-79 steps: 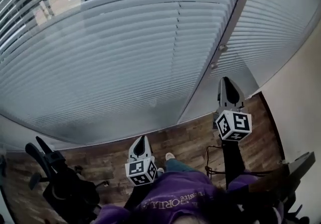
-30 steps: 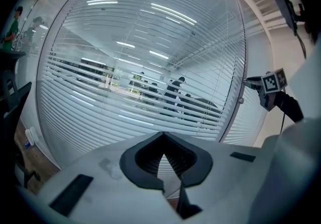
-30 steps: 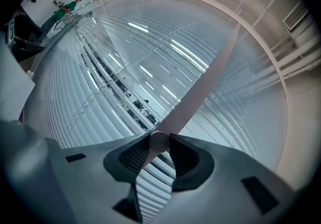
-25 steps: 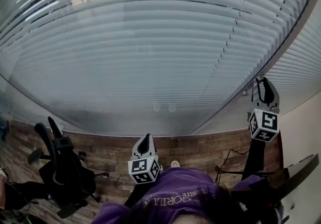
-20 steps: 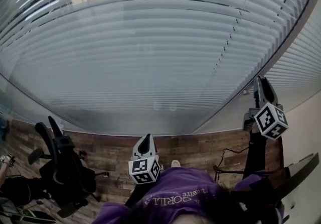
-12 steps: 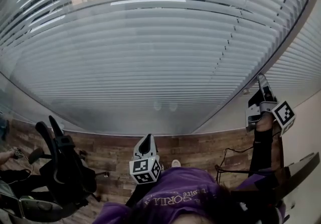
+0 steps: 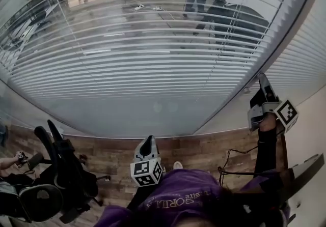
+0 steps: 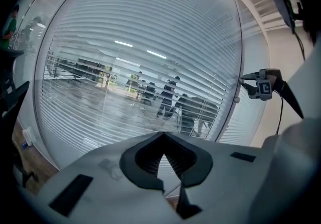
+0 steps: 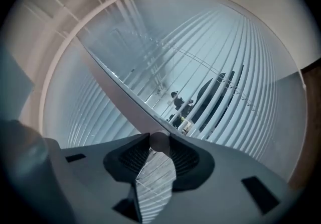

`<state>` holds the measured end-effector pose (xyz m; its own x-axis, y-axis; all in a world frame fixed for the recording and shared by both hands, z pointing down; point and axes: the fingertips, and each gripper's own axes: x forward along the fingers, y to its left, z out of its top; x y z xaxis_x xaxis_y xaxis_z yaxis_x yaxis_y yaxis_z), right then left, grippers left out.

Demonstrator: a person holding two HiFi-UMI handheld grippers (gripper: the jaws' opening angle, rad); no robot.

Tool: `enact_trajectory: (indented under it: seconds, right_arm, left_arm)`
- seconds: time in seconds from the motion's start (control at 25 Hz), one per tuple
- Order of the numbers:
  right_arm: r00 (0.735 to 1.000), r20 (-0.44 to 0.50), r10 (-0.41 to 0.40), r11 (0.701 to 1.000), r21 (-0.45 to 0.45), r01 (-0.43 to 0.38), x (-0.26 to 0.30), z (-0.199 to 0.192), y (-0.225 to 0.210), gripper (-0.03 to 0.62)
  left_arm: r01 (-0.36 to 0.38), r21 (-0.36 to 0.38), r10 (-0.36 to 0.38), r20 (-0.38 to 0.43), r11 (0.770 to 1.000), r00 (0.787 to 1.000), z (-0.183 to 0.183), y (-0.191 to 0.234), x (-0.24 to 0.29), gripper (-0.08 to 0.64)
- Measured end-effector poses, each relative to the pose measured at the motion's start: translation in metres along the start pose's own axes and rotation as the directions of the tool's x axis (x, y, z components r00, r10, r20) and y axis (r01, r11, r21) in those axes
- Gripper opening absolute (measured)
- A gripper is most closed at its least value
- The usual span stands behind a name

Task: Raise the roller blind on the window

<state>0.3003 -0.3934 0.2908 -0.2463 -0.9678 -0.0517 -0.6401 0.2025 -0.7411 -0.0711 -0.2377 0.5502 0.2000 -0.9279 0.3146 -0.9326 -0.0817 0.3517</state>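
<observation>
A slatted blind [image 7: 153,53] hangs behind the glass wall, its slats tilted open so that people and desks show through. My right gripper [image 7: 261,79] is up at the grey frame post [image 7: 232,106], rolled to one side. In the right gripper view its jaws are shut on a small round knob [image 9: 159,141] on that post [image 9: 120,95]. My left gripper [image 7: 147,142] hangs low near my body, away from the glass, shut with nothing in it. The left gripper view looks over its closed tips [image 8: 163,134] at the blind [image 8: 125,42] and the right gripper [image 8: 246,80].
A black office chair [image 7: 58,170] stands on the wood floor [image 7: 204,149] at lower left, with a second seat [image 7: 35,200] and a person's hand [image 7: 10,161] at the edge. Cables [image 7: 229,162] trail under the right arm. A beige wall [image 7: 310,134] closes the right side.
The slats have tilted from nearly closed to open, so the room beyond now shows. My right gripper has rolled on the knob. A second seat has come in at lower left.
</observation>
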Motion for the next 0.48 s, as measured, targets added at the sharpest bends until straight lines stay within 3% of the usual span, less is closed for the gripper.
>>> enact_trajectory:
  seconds: [0.16,0.24,0.28,0.32,0.36,0.4,0.48]
  right_arm:
    - [1.000,-0.013,-0.002,0.995,-0.096,0.000,0.002,0.003,0.003,0.120]
    - [0.999,-0.036,-0.012,0.972,-0.237,0.003,0.002,-0.002,0.001,0.120]
    - [0.998,-0.052,-0.025,0.939,-0.343,0.006,0.002,-0.006,0.000,0.120]
    - [0.997,-0.063,-0.046,0.885,-0.466,0.011,0.002,-0.009,-0.001,0.120]
    - [0.995,-0.066,-0.071,0.805,-0.593,0.018,0.002,-0.012,-0.001,0.120]
    - [0.994,-0.059,-0.095,0.704,-0.710,0.025,0.002,-0.013,0.001,0.120]
    - [0.991,-0.027,-0.129,0.470,-0.882,0.037,0.002,-0.012,0.010,0.120]
  left_arm:
    - [0.000,0.000,0.000,-0.003,1.000,1.000,0.000,-0.003,0.002,0.000]
    - [-0.002,0.002,0.002,-0.007,1.000,1.000,-0.005,-0.001,0.002,0.000]
    - [-0.004,0.002,0.004,-0.010,1.000,1.000,-0.007,0.001,0.002,0.000]
    - [-0.005,0.001,0.005,-0.012,1.000,1.000,-0.009,0.002,0.001,0.000]
    - [-0.006,0.000,0.006,-0.014,1.000,1.000,-0.011,0.003,0.001,0.000]
    - [-0.006,0.000,0.006,-0.015,1.000,1.000,-0.011,0.004,0.000,0.000]
    - [-0.006,-0.001,0.006,-0.015,1.000,1.000,-0.010,0.004,-0.003,0.001]
